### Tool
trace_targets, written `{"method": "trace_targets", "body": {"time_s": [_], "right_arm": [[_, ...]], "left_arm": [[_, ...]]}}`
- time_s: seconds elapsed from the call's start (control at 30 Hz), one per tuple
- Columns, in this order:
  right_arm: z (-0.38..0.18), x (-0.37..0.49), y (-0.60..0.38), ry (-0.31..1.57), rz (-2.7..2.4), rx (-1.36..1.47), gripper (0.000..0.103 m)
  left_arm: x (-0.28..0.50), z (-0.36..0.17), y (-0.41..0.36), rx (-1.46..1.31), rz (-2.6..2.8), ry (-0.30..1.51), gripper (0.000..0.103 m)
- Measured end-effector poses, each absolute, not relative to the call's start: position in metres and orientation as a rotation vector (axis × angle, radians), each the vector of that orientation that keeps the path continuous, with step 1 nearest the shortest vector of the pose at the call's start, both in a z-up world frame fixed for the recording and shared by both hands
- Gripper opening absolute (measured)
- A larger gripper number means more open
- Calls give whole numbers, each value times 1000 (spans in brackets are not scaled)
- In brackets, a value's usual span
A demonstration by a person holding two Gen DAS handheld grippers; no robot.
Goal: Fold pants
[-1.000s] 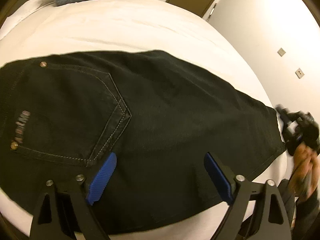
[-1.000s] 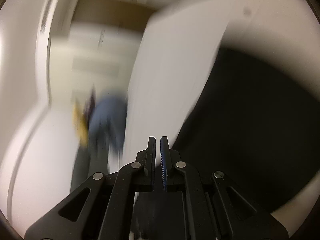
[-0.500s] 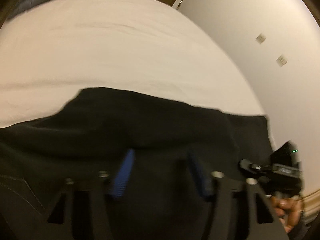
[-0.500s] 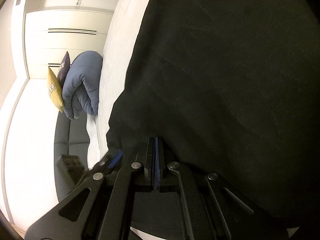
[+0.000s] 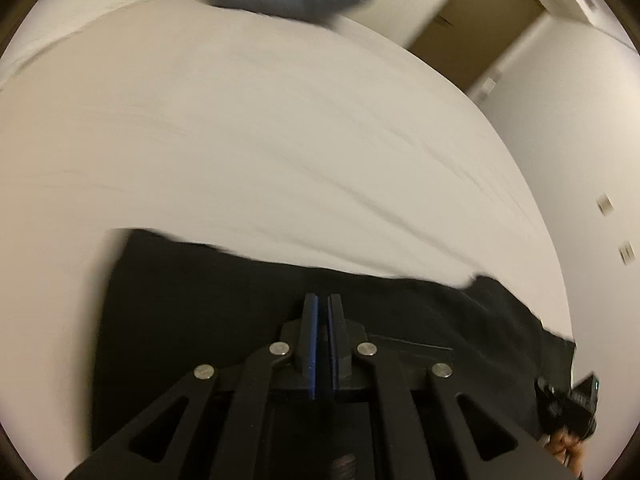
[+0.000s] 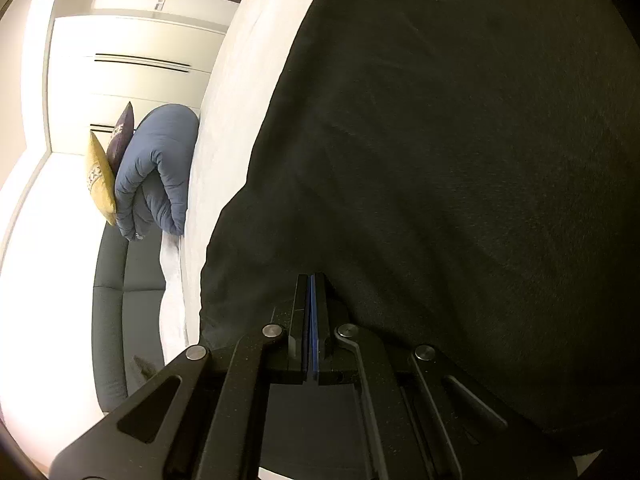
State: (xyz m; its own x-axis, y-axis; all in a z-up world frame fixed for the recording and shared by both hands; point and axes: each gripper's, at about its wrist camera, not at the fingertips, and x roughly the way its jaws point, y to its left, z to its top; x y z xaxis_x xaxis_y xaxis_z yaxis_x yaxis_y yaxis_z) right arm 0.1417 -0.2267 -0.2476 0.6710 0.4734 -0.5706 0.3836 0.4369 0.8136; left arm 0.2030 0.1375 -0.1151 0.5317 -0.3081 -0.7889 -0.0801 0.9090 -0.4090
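1. The black pants [image 5: 224, 292] lay across the white bed [image 5: 280, 140], filling most of the right wrist view [image 6: 460, 160].
2. The left gripper [image 5: 322, 308] had its blue-padded fingers drawn together at the near edge of the cloth; a thin gap showed between the pads, and whether fabric sat in it could not be told.
3. The right gripper [image 6: 311, 280] was likewise pressed together over the dark cloth, probably pinching an edge so both ends could be carried over in one fold, though no fabric was plainly visible between the pads.
4. Both grips sat along one side, which suited lifting that side as a single line.
5. The left view was blurred; waistband, pockets and hems could not be made out.
6. A blue duvet [image 6: 156, 172] and a yellow cushion [image 6: 98, 176] sat beyond the bed.
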Motion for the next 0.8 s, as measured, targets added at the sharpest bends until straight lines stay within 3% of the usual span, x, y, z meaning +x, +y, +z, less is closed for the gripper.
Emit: {"method": "trace_targets", "body": {"time_s": [0.1,0.17,0.23,0.33,0.4,0.43,0.47,0.7,0.73,0.77,0.8], "right_arm": [[-244,141,-225,903,53,1137,0],[-246,142,-222,899,74,1131,0],[-246,143,-218,900,82,1127,0],[-247,144,-218,894,88,1124,0],[-252,141,-226,880,108,1146,0],[-252,141,-228,880,113,1153,0],[-249,141,-230,887,107,1145,0],[-228,109,-265,841,46,1117,5],[-221,101,-267,831,42,1104,7],[-213,93,-266,810,66,1105,10],[-208,88,-263,787,106,1113,13]], "left_arm": [[178,-89,115,-414,-227,962,13],[161,-83,77,-365,-323,956,36],[145,-92,42,-328,-391,975,47],[136,-129,27,-327,-369,1052,46],[134,-146,47,-426,-365,1042,26],[134,-148,59,-470,-354,1054,9],[135,-149,72,-504,-338,1068,3],[135,-122,156,-498,-144,1013,6],[133,-116,160,-510,-129,999,14],[131,-109,161,-502,-126,987,32],[129,-102,152,-482,-139,974,40]]}}
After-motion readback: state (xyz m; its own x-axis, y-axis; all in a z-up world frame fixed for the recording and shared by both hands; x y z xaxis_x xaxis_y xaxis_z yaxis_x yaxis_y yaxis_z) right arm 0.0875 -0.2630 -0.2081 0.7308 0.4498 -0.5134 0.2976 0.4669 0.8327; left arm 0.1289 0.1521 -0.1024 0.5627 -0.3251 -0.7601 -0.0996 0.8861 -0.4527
